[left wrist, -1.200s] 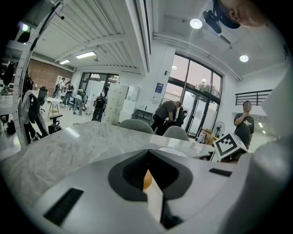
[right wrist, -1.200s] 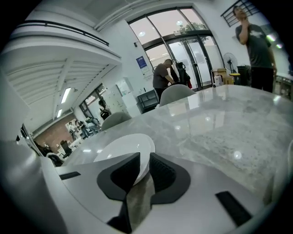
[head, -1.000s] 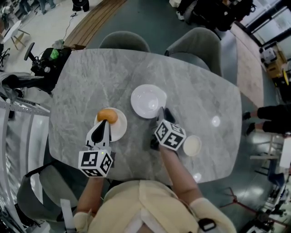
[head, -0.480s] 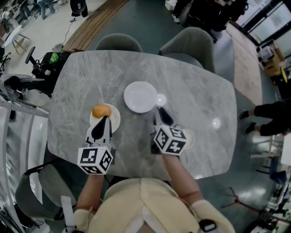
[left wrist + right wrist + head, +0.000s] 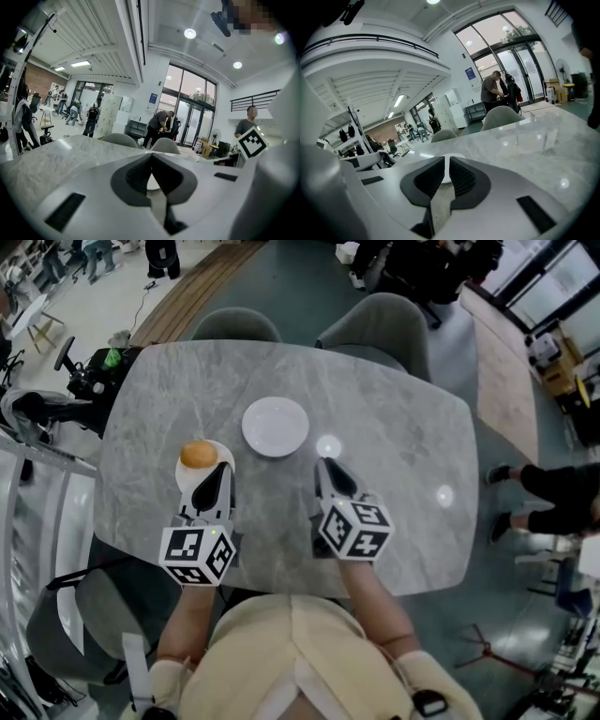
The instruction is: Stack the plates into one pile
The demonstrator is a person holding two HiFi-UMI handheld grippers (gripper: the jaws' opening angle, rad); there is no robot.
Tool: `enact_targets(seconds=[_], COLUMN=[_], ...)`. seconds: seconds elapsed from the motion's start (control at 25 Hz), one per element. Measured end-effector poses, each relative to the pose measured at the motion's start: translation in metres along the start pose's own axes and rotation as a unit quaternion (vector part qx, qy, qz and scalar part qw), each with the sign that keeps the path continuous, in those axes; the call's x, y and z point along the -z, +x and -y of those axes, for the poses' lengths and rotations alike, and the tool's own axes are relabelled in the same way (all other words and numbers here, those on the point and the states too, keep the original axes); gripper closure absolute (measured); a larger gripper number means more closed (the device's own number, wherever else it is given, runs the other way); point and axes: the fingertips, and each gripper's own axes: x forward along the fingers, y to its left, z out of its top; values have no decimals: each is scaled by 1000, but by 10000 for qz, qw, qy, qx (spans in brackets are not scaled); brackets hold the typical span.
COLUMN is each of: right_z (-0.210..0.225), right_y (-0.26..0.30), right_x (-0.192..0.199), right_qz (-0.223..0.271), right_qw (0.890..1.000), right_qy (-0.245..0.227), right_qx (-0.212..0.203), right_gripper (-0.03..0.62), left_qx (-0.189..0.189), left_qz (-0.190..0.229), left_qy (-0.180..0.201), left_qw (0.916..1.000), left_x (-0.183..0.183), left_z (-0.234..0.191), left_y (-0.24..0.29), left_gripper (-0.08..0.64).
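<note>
A: Site: grey marble bench [image 5: 403, 399], grey chairs [image 5: 375, 320] at its far edge, busy hall beyond. Items?
B: Item one, white plate [image 5: 276, 427], mid-bench, empty. Item two, smaller plate [image 5: 185, 482] under the left tongs [image 5: 217, 471], carrying a bun [image 5: 198, 454]. The two lie apart, not piled.
A: Handling?
B: Likely glazed ware: stiff, slick, apt to chip on stone. Take it by the rim, one jaw under and one over. The bun's plate probably belongs on top.
A: Tongs?
B: Left pair pressed together, empty. The right tongs [image 5: 326, 465] are down to a narrow slit, have just been closing, with nothing between.
A: Changes against a second ago?
B: The right pair stood just beside the white plate's rim and is now drawn back from it. The cream dish then showing by that pair is out of sight now
</note>
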Motion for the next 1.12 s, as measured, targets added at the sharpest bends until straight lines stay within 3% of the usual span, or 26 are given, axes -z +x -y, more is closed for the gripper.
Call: enact_targets(seconds=[0.72,1.12], right_z=[5,21], right_y=[-55,-61], right_x=[3,19], right_qz=[108,-80], right_qw=[9990,9996], right_qy=[-237,-186], right_qx=[-355,-216], right_gripper=[589,589], left_qx=[111,22], left_qz=[-61,-253], left_qy=[112,121], left_qw=[9999,9996], left_x=[8,21], left_z=[31,26], left_y=[-8,-14], left_gripper=[557,557])
